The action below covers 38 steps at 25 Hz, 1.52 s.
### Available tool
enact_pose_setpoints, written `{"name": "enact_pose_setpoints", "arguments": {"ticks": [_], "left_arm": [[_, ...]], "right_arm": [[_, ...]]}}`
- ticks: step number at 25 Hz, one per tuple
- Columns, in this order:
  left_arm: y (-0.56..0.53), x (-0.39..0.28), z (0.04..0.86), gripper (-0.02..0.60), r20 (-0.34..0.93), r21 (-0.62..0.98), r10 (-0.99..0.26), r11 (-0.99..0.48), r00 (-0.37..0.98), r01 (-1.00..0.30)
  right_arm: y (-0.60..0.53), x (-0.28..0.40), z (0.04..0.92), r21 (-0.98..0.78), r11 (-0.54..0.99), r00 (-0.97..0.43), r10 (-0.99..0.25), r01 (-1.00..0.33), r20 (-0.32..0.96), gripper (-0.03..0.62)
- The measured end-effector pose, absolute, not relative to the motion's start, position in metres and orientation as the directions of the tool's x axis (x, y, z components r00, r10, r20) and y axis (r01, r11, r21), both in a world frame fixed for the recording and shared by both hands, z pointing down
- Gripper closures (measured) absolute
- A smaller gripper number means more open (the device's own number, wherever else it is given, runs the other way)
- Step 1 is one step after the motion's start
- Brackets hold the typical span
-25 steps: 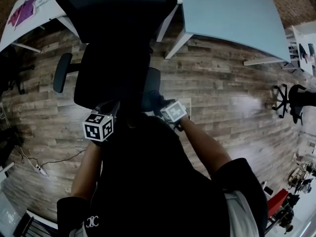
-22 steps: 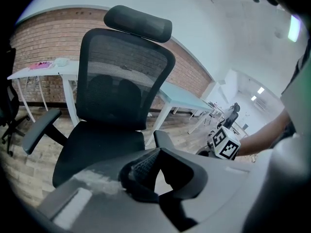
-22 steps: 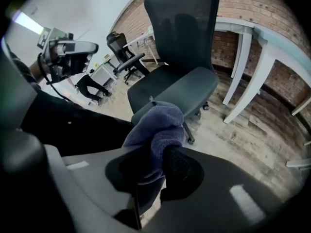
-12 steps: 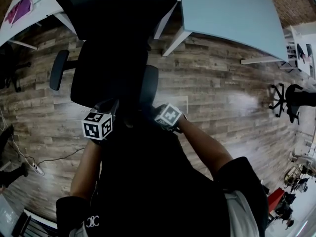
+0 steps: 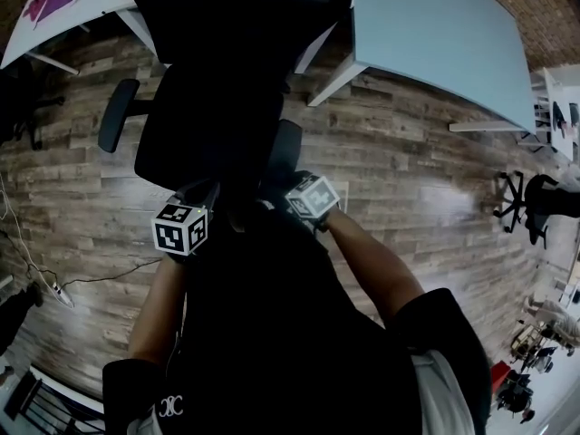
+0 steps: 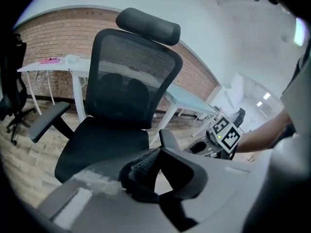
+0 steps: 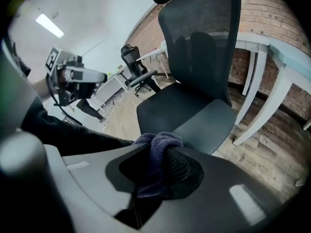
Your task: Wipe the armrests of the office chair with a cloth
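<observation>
Approach looks like the step in hand: the right gripper (image 7: 166,155) is clamped on a bluish cloth (image 7: 155,142) and hangs just short of the office chair's (image 5: 217,107) near armrest (image 5: 283,150), with no contact that I can make out. The left gripper (image 6: 154,163) is held beside the seat, its jaws slightly apart and nothing between them. The next move probably calls for lowering the cloth flat onto the pad and rubbing along it, then crossing to the far armrest (image 5: 116,116). The chair stands on a wood-plank floor (image 5: 408,152), with a pale desk (image 5: 435,34) and a brick wall (image 6: 53,42) behind.
</observation>
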<state>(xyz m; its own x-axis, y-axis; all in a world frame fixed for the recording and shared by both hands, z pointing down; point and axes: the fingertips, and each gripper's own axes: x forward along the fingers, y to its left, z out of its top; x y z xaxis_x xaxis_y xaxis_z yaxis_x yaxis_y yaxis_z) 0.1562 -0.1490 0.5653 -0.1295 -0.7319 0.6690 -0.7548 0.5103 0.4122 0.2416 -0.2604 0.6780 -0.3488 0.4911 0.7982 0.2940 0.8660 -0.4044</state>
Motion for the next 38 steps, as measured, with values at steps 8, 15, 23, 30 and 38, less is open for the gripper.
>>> {"name": "enact_pose_setpoints", "arguments": {"ticks": [8, 15, 23, 30, 38], "left_arm": [[-0.146, 0.153, 0.565, 0.575, 0.675, 0.404, -0.724, 0.523, -0.141, -0.75], [-0.134, 0.153, 0.568, 0.575, 0.686, 0.409, -0.711, 0.555, -0.158, -0.725], [-0.115, 0.147, 0.574, 0.575, 0.691, 0.428, -0.706, 0.572, -0.155, -0.699], [-0.115, 0.125, 0.58, 0.575, 0.664, 0.458, -0.737, 0.538, -0.13, -0.708], [-0.121, 0.106, 0.593, 0.575, 0.623, 0.514, -0.781, 0.457, -0.051, -0.726]], "right_arm": [[-0.302, 0.192, 0.684, -0.222, 0.926, -0.377, 0.332, 0.306, 0.865, 0.523], [-0.329, 0.163, 0.69, -0.14, 0.929, -0.36, 0.267, 0.343, 0.894, 0.523], [-0.378, 0.127, 0.697, 0.023, 0.983, -0.376, 0.047, 0.181, 0.925, 0.523], [-0.345, 0.134, 0.685, 0.133, 0.947, -0.449, 0.013, 0.292, 0.893, 0.526], [-0.319, 0.159, 0.673, -0.017, 0.871, -0.23, 0.149, 0.492, 0.962, 0.526]]}}
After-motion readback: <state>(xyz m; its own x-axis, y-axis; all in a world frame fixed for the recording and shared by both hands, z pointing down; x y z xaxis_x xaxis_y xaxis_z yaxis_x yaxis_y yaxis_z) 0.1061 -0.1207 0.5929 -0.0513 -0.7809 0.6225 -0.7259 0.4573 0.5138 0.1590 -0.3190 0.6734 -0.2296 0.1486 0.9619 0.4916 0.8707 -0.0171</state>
